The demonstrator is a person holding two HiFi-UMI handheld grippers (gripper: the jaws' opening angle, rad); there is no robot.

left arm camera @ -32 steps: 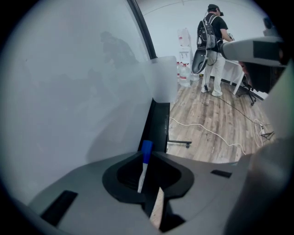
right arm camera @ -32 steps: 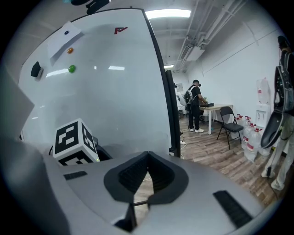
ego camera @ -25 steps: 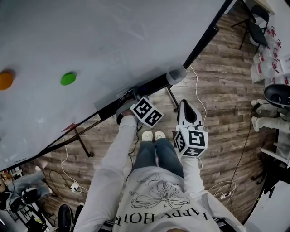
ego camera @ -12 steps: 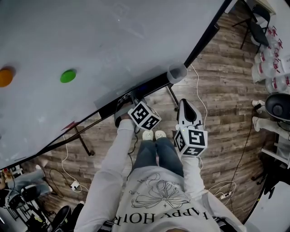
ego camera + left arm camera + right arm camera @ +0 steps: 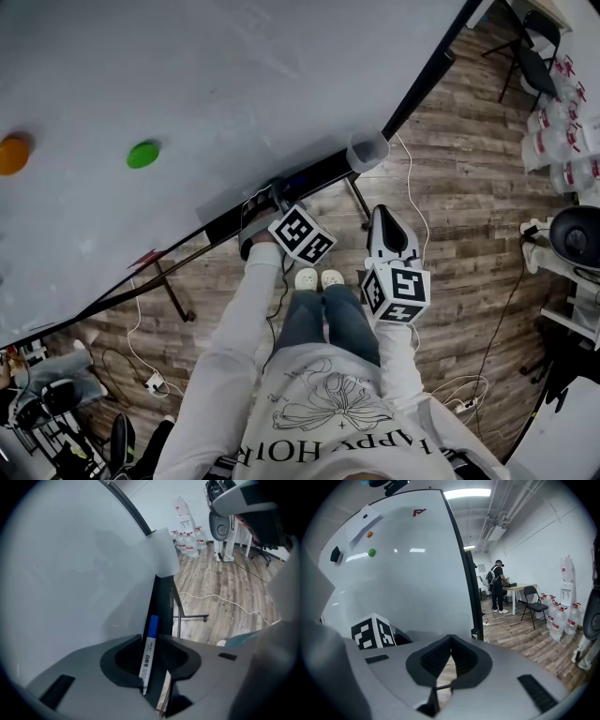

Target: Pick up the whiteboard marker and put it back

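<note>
Left gripper [image 5: 151, 641]: jaws closed onto the whiteboard marker [image 5: 149, 654], pinching its white barrel.
Marker axis: runs straight out along the jaws, blue cap forward, in line with the dark tray [image 5: 164, 597] at the foot of the whiteboard [image 5: 234, 84].
Marker to tray: just over the ledge; contact unclear.
Right gripper [image 5: 451, 644]: jaws together, nothing in them, held back by the person's body.
Nearer arm: left, probably the one that settles the marker.
</note>
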